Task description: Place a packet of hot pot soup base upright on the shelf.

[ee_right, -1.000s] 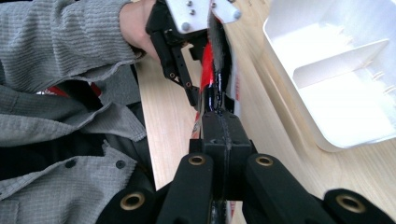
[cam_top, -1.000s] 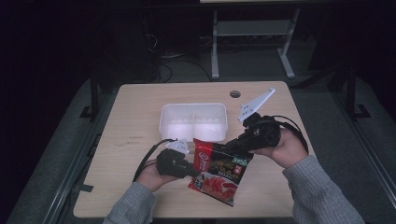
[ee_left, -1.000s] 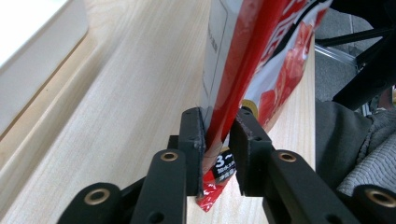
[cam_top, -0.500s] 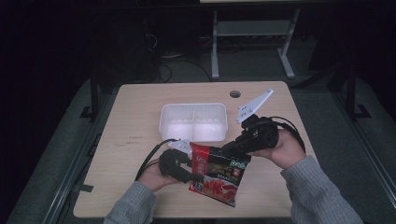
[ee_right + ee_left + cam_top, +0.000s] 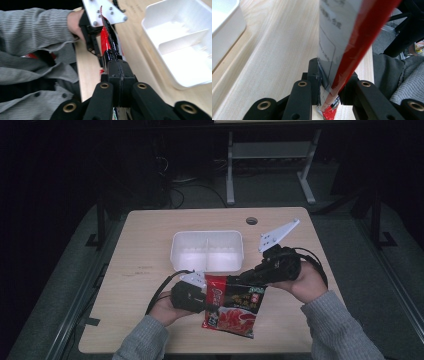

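While both grippers hold the red noodle packet [image 5: 235, 307] above the table [image 5: 150, 245] near its front edge, the left gripper [image 5: 328, 87] pinches its left edge, jaws having just closed again on the foil. The right gripper [image 5: 119, 72] clamps the packet's top edge, pads nearly together, easing apart slightly. The white two-compartment tray [image 5: 207, 251] sits just behind the packet.
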The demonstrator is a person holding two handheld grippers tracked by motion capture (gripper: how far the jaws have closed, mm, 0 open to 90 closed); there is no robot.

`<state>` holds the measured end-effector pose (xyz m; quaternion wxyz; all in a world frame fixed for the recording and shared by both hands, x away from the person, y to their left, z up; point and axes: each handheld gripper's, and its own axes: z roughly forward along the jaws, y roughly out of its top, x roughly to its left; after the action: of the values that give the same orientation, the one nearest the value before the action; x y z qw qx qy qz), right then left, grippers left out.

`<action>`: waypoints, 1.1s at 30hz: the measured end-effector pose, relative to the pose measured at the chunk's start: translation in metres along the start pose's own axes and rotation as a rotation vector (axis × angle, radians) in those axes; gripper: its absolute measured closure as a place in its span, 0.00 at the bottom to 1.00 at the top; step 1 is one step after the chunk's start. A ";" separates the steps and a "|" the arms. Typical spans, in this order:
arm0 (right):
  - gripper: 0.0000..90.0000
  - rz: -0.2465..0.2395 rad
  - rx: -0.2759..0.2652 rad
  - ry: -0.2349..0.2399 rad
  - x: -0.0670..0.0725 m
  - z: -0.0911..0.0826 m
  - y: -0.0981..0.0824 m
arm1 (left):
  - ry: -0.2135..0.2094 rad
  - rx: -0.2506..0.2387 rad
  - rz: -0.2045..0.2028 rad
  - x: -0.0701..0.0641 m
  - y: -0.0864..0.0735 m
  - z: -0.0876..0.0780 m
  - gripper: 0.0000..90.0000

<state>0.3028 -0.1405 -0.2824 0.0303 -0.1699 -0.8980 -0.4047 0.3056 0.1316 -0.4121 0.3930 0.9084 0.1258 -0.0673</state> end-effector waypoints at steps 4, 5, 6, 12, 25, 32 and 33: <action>0.63 0.042 -0.073 -0.052 -0.005 -0.004 -0.009 | 0.007 0.000 0.000 -0.001 -0.001 0.000 0.84; 0.61 0.046 -0.089 -0.046 -0.006 -0.005 -0.012 | 0.008 0.001 0.004 -0.001 0.000 -0.001 0.84; 0.57 0.055 -0.108 -0.038 -0.007 -0.005 -0.017 | 0.010 0.000 0.004 -0.001 0.000 -0.001 0.84; 0.43 0.087 -0.196 -0.042 -0.010 -0.006 -0.052 | 0.011 0.000 0.002 -0.002 -0.001 -0.001 0.83; 0.51 0.127 -0.221 -0.032 -0.012 0.039 -0.097 | 0.018 0.000 0.008 -0.003 0.000 -0.001 0.83; 0.72 0.139 -0.239 0.003 -0.013 0.053 -0.099 | 0.019 0.005 0.010 -0.003 0.000 -0.001 0.83; 0.72 0.139 -0.239 0.003 -0.013 0.053 -0.099 | 0.019 0.005 0.010 -0.003 0.000 -0.001 0.82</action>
<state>0.2868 -0.1665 -0.3915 0.0393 -0.2333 -0.8294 -0.5061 0.3023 0.1318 -0.4112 0.3899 0.9105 0.1250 -0.0571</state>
